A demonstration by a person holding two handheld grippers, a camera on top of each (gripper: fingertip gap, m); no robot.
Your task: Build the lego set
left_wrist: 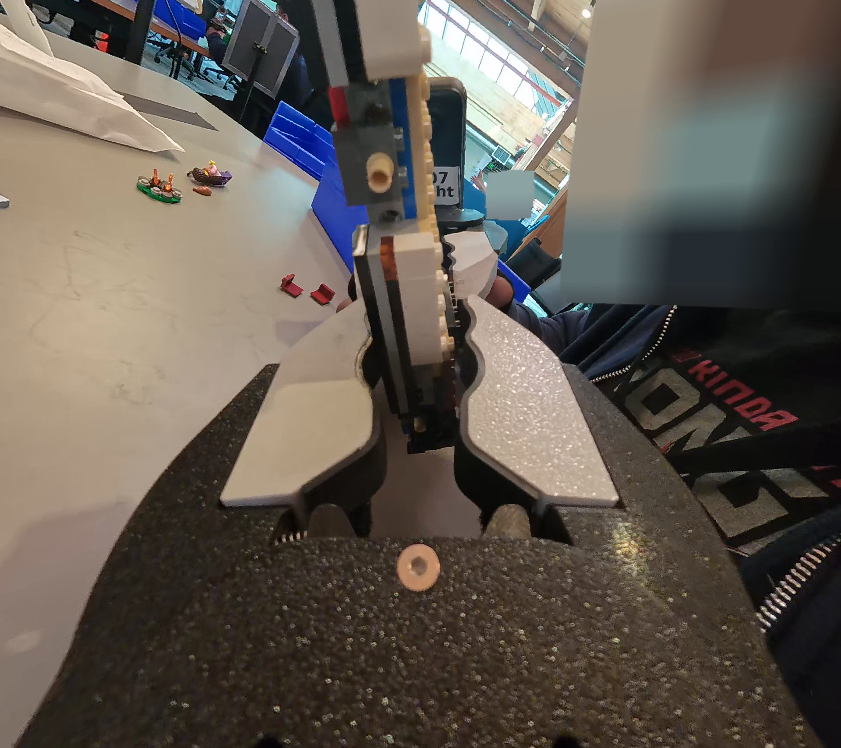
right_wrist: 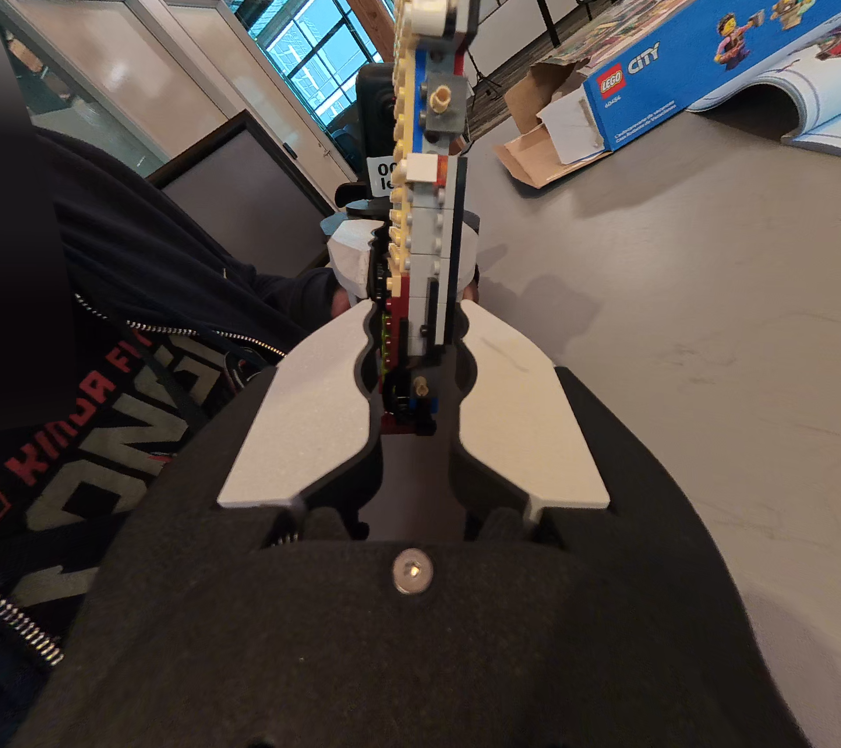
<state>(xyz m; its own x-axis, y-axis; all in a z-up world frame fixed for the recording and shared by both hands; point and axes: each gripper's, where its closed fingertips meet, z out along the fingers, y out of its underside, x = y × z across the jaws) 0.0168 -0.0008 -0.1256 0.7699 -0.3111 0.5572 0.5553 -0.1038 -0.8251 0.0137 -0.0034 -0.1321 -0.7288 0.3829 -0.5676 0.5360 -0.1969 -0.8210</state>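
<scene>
The left gripper (left_wrist: 416, 344) pinches one end of a flat brick model (left_wrist: 400, 180) held on edge above the grey counter (left_wrist: 136, 316) — white, grey, blue and tan layers. The right gripper (right_wrist: 416, 344) clamps the opposite end of that model, its jaws pressed on both faces. Each shows beyond the model in the other's view. On the counter lie 2 red pieces (left_wrist: 309, 289), a small green build (left_wrist: 159, 187) — and a blue box (right_wrist: 682, 57).

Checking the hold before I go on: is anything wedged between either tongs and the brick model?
Nothing visible. The left tongs and right tongs each close directly on the brick model, at opposite ends.
</scene>
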